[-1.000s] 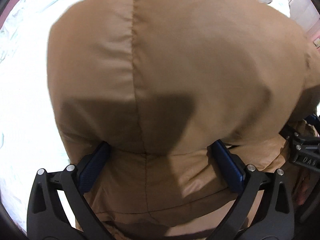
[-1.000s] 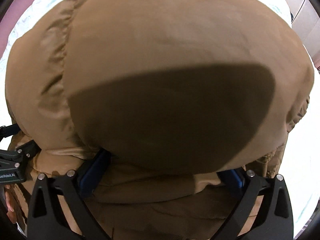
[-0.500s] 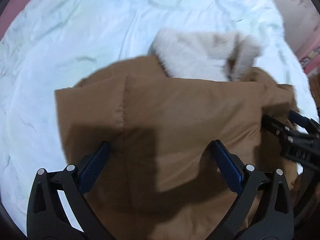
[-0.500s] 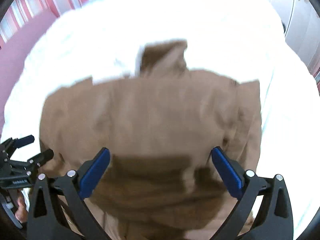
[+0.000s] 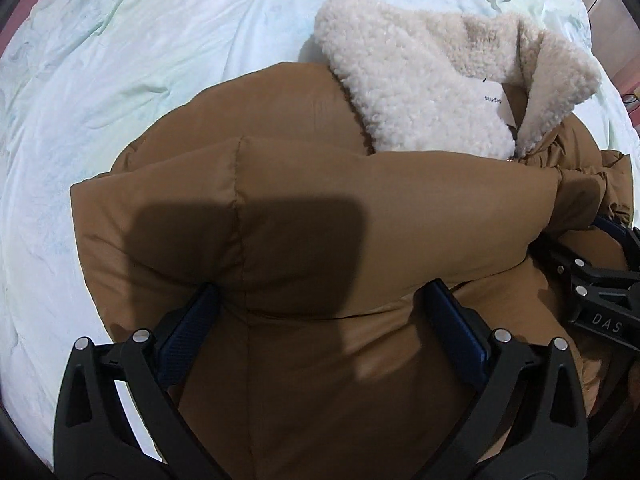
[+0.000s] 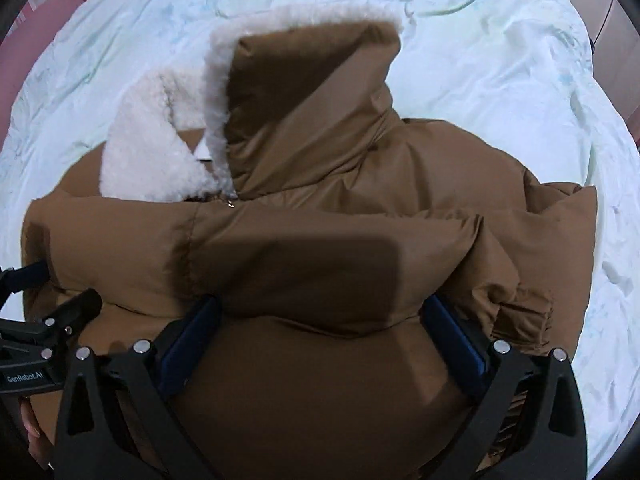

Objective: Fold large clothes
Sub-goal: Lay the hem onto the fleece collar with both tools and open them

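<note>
Both the left gripper (image 5: 320,336) and right gripper (image 6: 320,336) stand spread wide, pads straddling the puffy fold, pinching nothing. The brown jacket (image 5: 320,208) lies folded on the bed sheet (image 5: 120,60), probably being pressed flat. Toward 12 o'clock, its fleece collar (image 5: 432,92) stays exposed.

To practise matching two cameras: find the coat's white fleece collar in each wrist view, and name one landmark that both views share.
Left wrist: fleece collar upper right, above the brown coat.
Right wrist: collar upper left.
Shared landmark: the pale bedsheet.
</note>
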A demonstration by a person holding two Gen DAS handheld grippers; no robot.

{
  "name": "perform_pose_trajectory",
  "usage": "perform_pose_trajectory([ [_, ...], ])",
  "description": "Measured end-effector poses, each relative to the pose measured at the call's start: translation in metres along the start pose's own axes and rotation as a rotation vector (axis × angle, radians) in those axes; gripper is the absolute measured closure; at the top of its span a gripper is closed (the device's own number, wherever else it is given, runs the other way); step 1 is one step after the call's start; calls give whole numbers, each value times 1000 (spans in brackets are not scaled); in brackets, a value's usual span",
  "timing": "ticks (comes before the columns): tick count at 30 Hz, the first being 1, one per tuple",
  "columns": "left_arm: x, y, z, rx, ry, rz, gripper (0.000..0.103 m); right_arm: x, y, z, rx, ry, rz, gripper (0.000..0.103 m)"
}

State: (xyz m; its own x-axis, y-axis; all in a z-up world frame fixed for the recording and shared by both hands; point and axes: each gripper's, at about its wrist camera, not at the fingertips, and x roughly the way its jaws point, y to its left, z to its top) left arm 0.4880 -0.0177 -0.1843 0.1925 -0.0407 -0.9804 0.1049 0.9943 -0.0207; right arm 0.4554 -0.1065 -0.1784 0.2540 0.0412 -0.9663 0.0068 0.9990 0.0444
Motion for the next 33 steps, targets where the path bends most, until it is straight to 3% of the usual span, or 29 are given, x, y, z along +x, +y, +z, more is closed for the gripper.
perform_pose_trajectory([
  [24,23,9,-1,-10,-8,51,3,13,12,-12,-6,-7,-39,1],
  [30,-4,12,-19,-22,-67,28,3,11,11,-18,-4,-41,-26,1],
  [33,-43,10,-53,-16,-183,7,3,-2,5,-24,-14,-39,21,2],
])
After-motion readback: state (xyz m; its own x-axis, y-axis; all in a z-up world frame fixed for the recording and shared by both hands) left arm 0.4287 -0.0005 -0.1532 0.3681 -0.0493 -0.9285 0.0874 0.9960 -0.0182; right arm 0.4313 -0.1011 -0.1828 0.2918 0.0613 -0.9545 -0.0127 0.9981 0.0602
